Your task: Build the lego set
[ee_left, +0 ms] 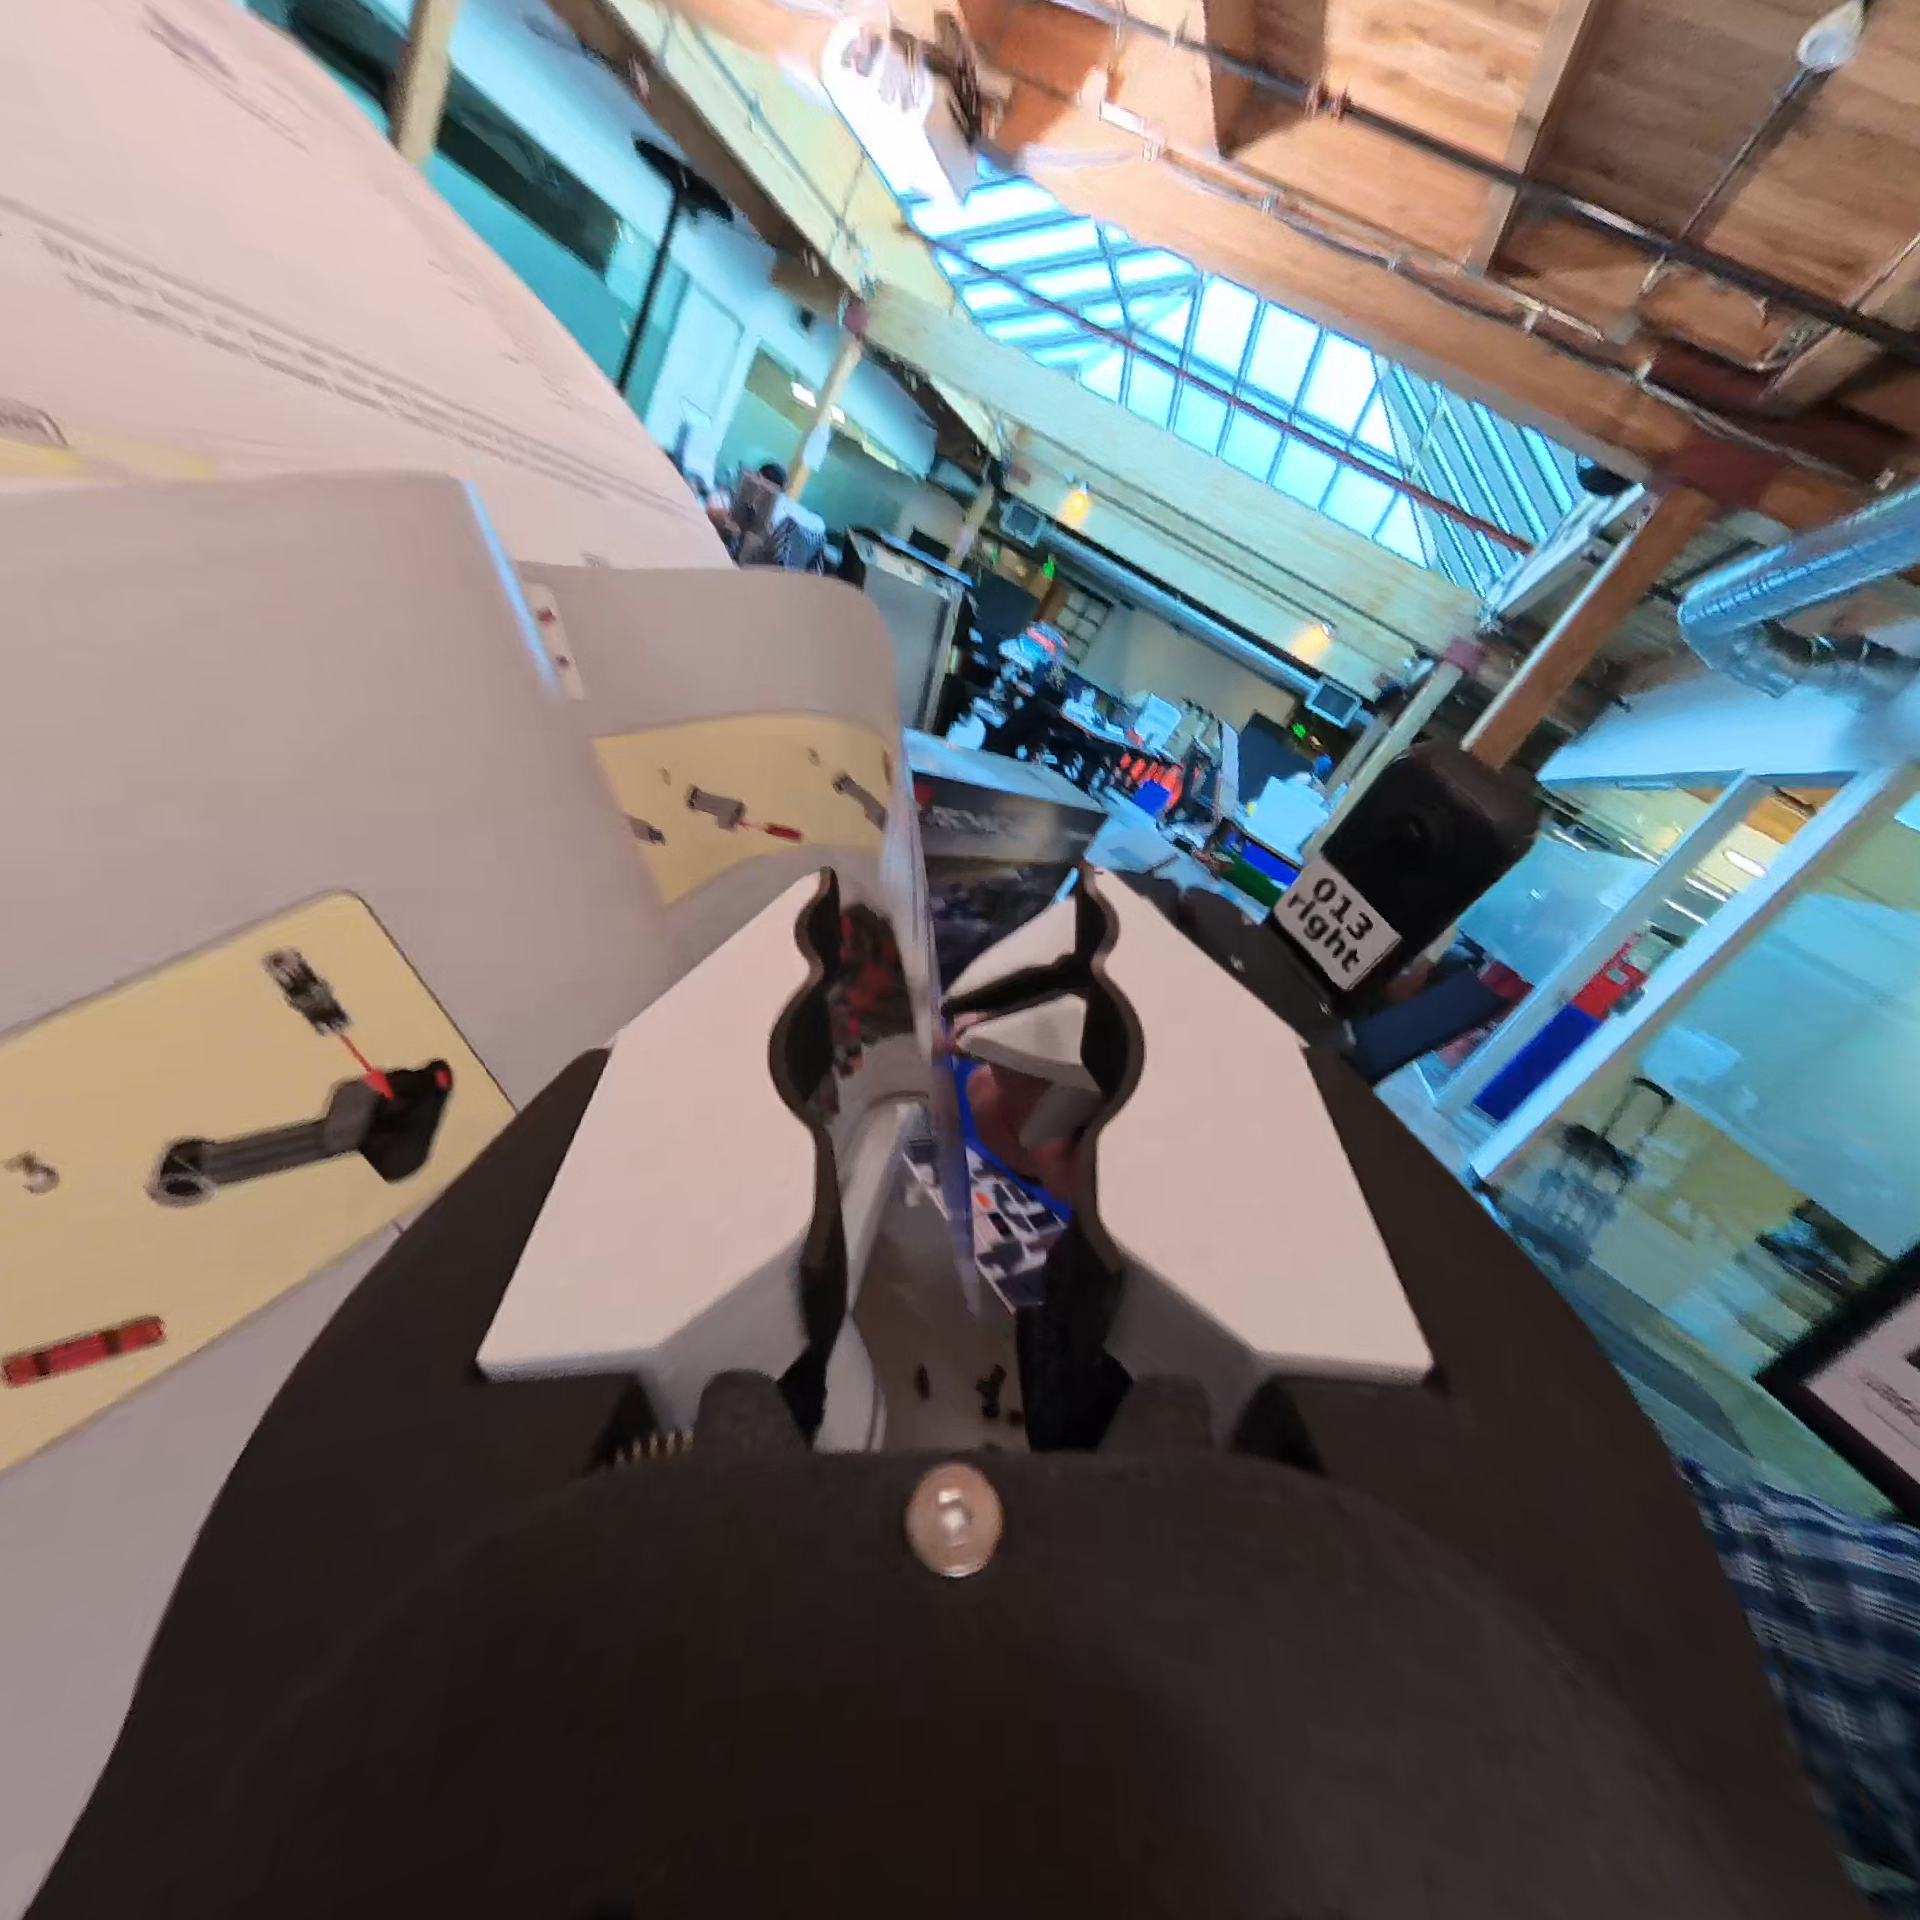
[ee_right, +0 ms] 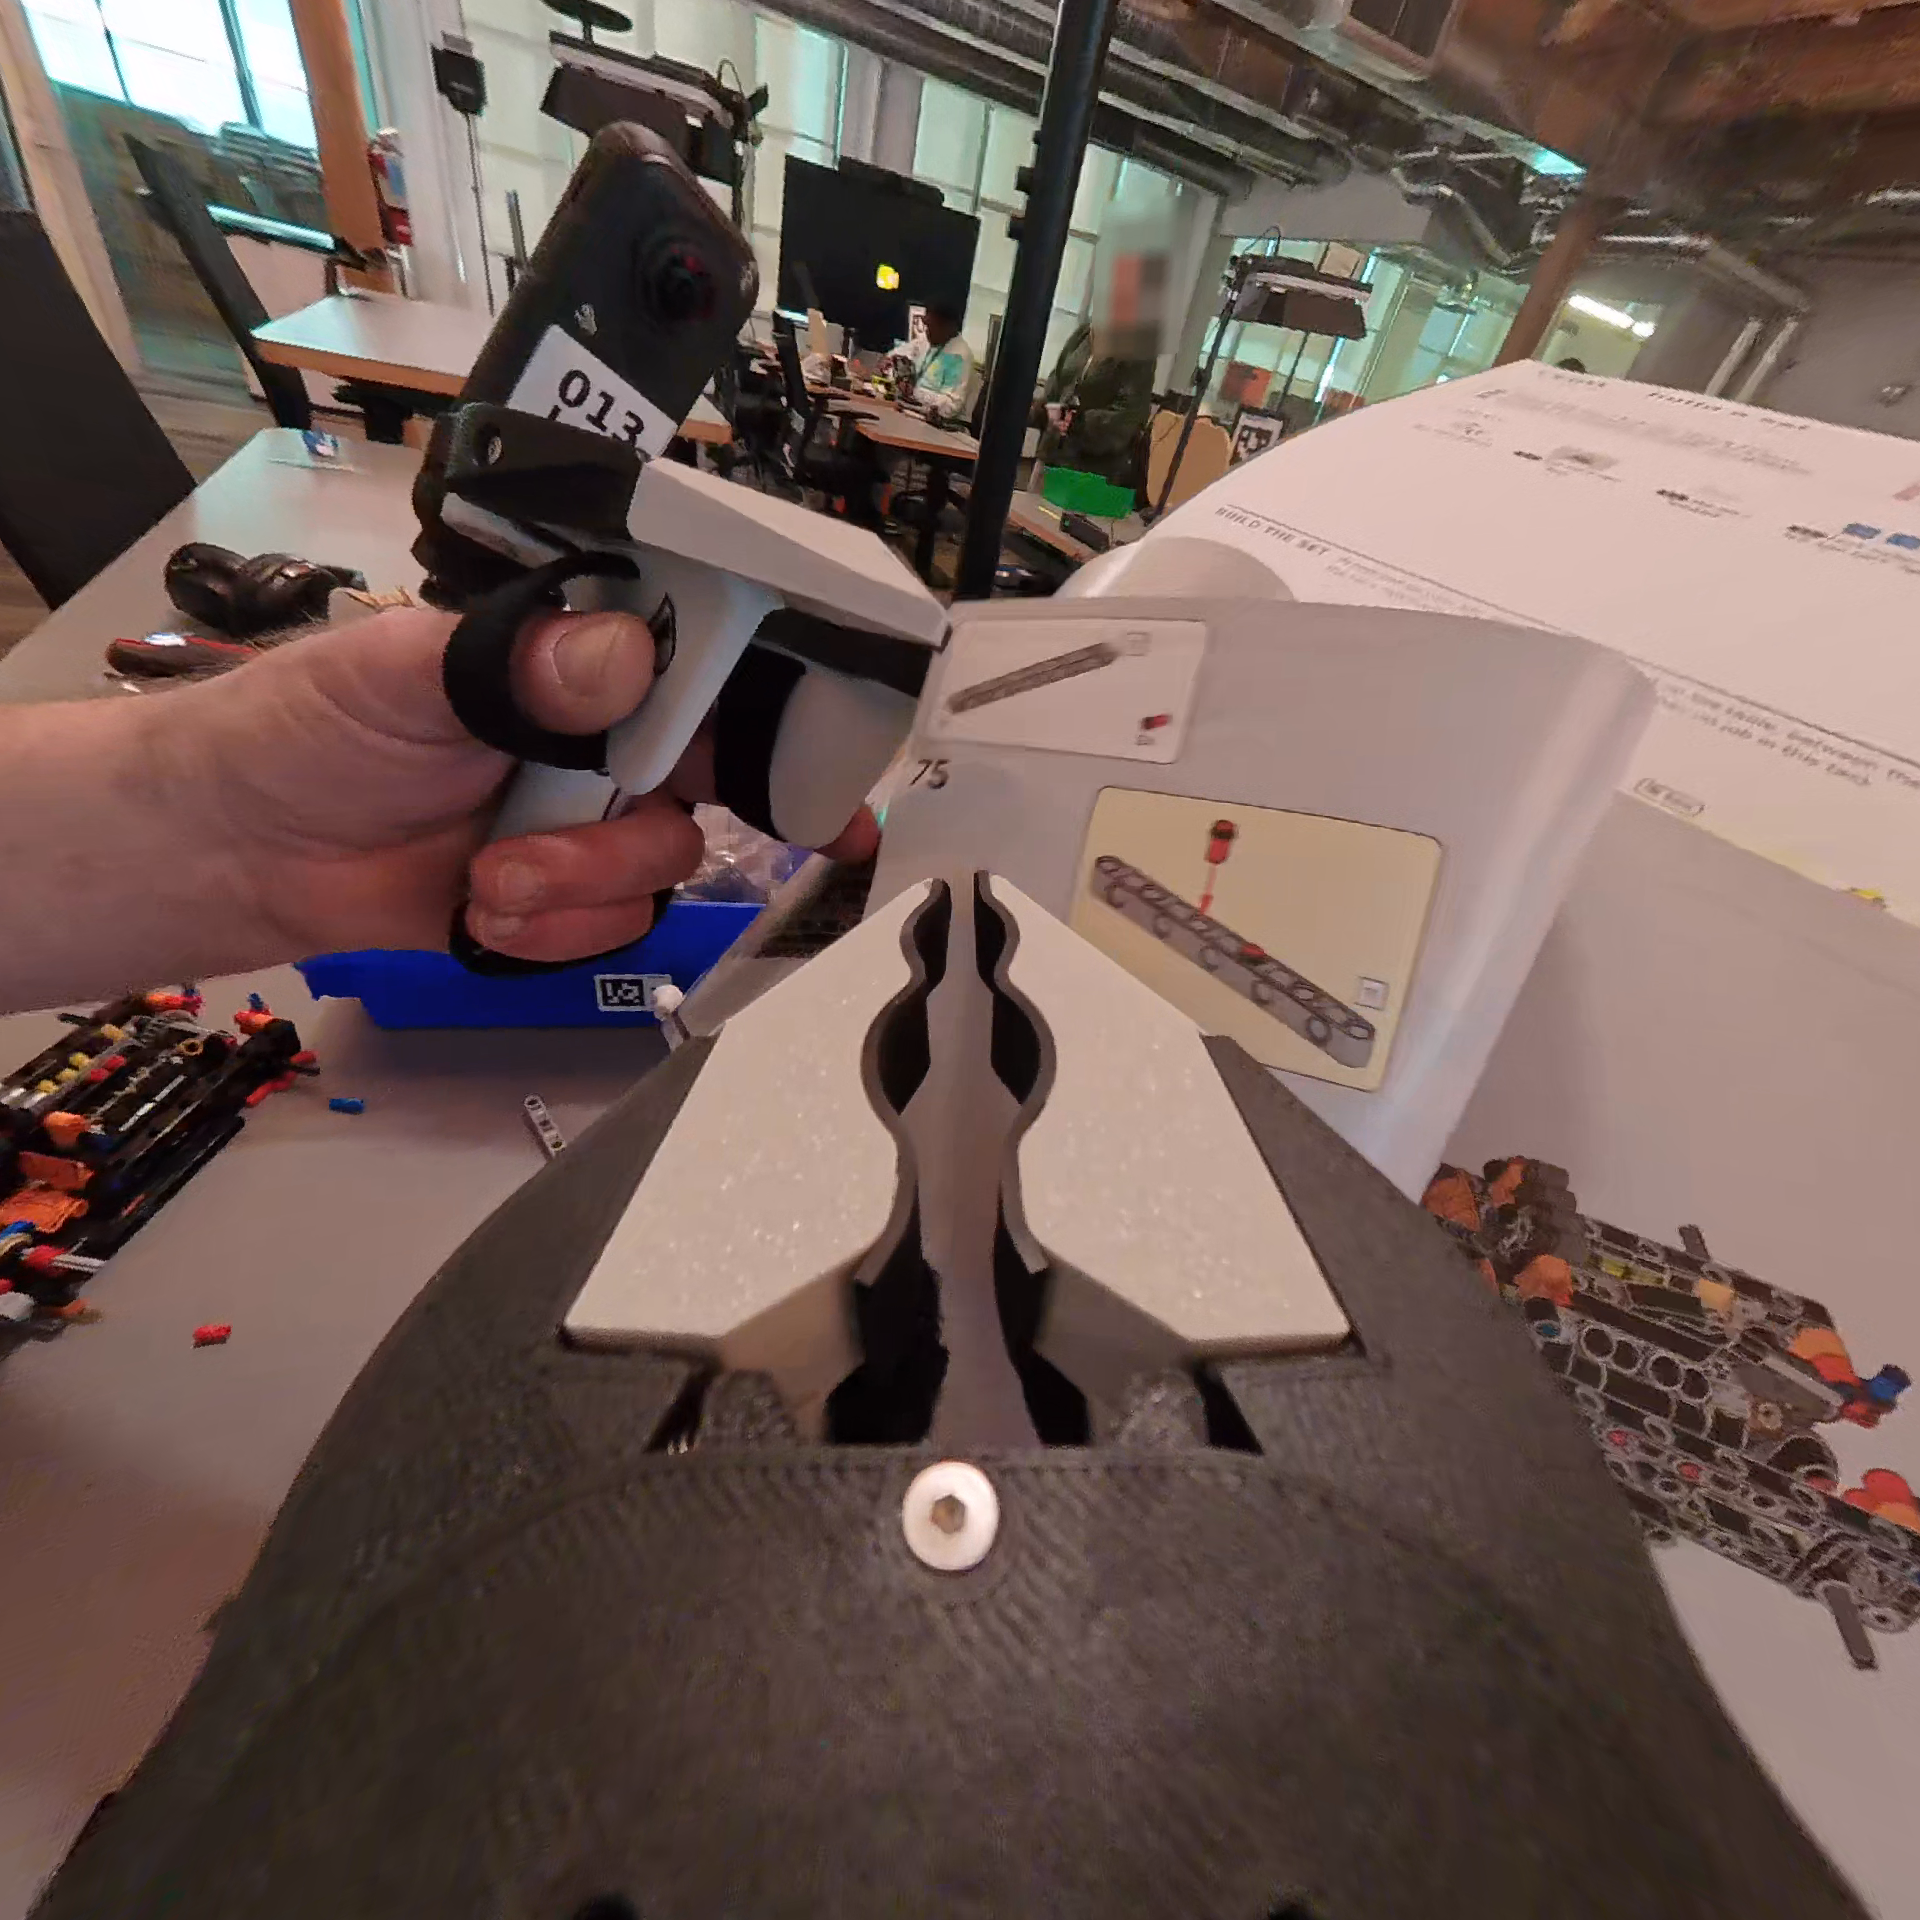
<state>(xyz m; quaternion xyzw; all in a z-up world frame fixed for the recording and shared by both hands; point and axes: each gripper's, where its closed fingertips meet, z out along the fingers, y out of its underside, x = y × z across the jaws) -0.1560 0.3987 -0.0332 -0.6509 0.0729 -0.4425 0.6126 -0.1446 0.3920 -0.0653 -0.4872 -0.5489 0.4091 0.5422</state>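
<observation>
Up off the table, both grippers pinch the booklet (ee_right: pixel 1299 790): right gripper (ee_right: pixel 961 894) clamps its near edge, left gripper (ee_right: pixel 940 634) its top corner.

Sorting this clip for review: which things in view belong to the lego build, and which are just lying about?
Belong to the build:
- instruction booklet, pages pinched by both grippers
- left gripper
- right gripper
- half-built lego model
- loose lego pieces on the table
- blue parts bin

Lying about:
- large printed sheet behind the booklet
- dark item at the table's far edge
</observation>
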